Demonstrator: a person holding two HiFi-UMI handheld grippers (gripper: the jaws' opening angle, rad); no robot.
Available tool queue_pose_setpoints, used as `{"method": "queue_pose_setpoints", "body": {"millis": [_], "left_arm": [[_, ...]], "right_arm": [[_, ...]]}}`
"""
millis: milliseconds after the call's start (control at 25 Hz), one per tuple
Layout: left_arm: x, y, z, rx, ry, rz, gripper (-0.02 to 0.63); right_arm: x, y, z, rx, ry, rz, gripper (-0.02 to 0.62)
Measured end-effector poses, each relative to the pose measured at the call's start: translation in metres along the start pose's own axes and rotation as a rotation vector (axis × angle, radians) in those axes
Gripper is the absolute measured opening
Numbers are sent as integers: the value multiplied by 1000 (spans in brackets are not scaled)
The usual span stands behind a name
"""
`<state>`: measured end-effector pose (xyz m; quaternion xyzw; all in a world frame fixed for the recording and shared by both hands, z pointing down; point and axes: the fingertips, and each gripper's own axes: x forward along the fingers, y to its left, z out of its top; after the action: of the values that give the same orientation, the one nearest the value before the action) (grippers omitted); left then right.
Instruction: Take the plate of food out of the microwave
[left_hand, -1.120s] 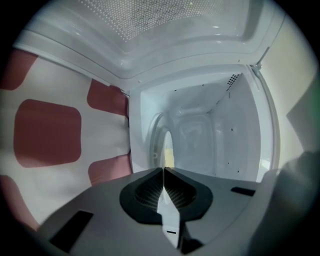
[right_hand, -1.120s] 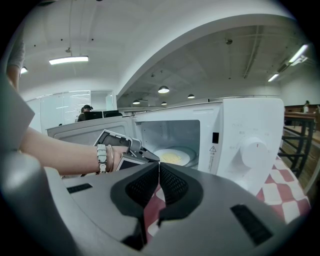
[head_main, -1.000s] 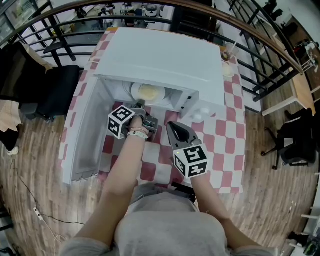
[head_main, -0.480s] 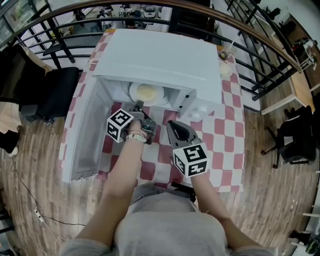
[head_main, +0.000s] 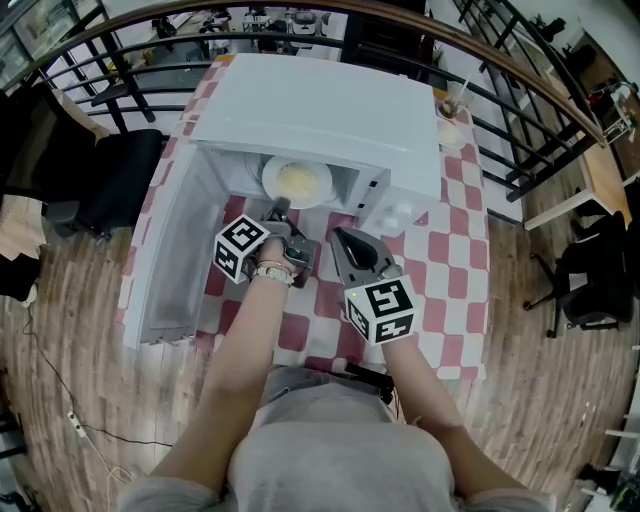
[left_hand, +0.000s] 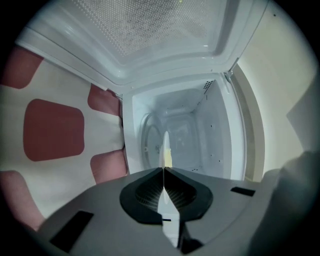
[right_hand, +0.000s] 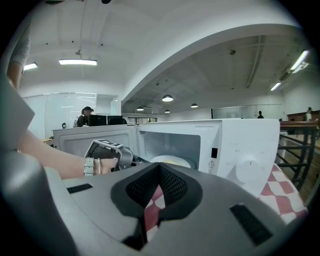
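A white plate (head_main: 297, 181) with yellow food sits inside the open white microwave (head_main: 320, 110). My left gripper (head_main: 280, 208) reaches into the opening, turned on its side. In the left gripper view the left gripper (left_hand: 164, 172) is shut on the rim of the plate (left_hand: 165, 147), which shows edge-on as a thin white sliver between the pads. My right gripper (head_main: 339, 236) hovers over the table in front of the microwave's control panel, shut with nothing in it. From the right gripper (right_hand: 160, 167) I see the plate (right_hand: 172, 160) in the cavity.
The microwave door (head_main: 175, 260) hangs open to the left. A red-and-white checked cloth (head_main: 450, 250) covers the table. A cup with a straw (head_main: 455, 105) stands at the back right corner. Railings run behind, and a black chair (head_main: 110, 180) stands at the left.
The head view has shifted slightly. The left gripper stays shut at the plate's rim, and neither gripper has clearly moved relative to the microwave.
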<state>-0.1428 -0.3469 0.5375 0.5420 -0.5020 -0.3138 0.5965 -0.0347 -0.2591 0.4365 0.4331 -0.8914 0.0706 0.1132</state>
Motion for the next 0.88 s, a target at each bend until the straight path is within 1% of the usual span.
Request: {"method": "queue_pose_setpoints", "body": {"millis": [280, 560, 880], "left_arm": [[-17, -4, -5, 17, -14, -9, 9], [-37, -13, -11, 8, -40, -28, 10], [-59, -25, -22, 3, -58, -49, 11]], "right_arm": [[-6, 2, 3, -35, -4, 14, 25], [-14, 6, 13, -73, -17, 26, 25], [-29, 9, 17, -79, -25, 42, 25]]}}
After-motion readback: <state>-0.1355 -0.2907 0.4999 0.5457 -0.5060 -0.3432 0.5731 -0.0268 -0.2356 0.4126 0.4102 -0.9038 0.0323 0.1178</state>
